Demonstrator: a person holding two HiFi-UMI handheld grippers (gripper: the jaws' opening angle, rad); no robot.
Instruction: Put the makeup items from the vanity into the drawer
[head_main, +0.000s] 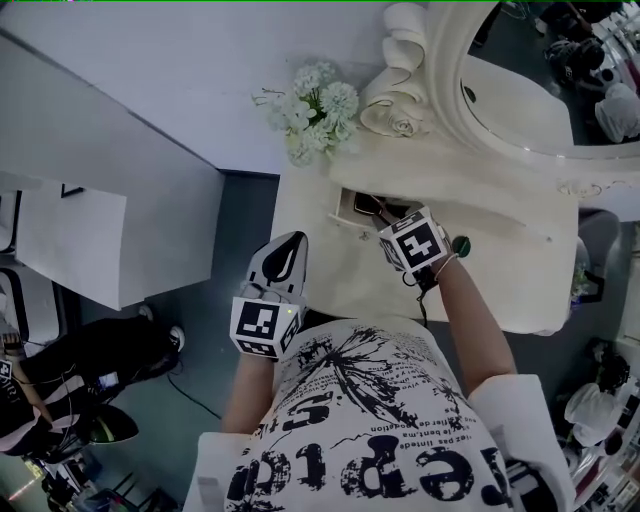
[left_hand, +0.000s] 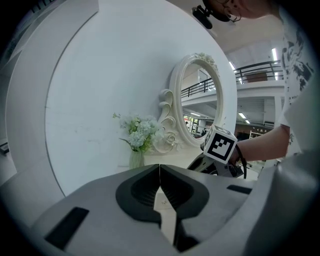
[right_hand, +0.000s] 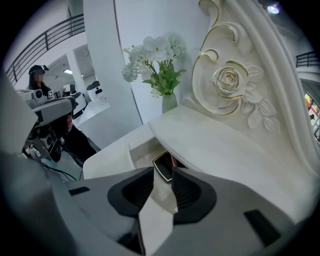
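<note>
The white T-shirt (head_main: 400, 400) shows large black letters, apparently "repic".

We've got our right gripper (right_hand: 162, 176), jaws slightly apart, dark compact (right_hand: 161, 163) in the drawer (right_hand: 141, 157) at 12 o'clock.

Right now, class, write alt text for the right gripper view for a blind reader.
The right gripper, jaws slightly apart, hovers over an open drawer where a dark makeup case lies just beyond its tips. White flowers stand behind.

Most of the drawer (right_hand: 107, 165) sits tucked under the vanity top (right_hand: 225, 150), so the dark compact (right_hand: 162, 165) inside only half shows, tbh.
</note>
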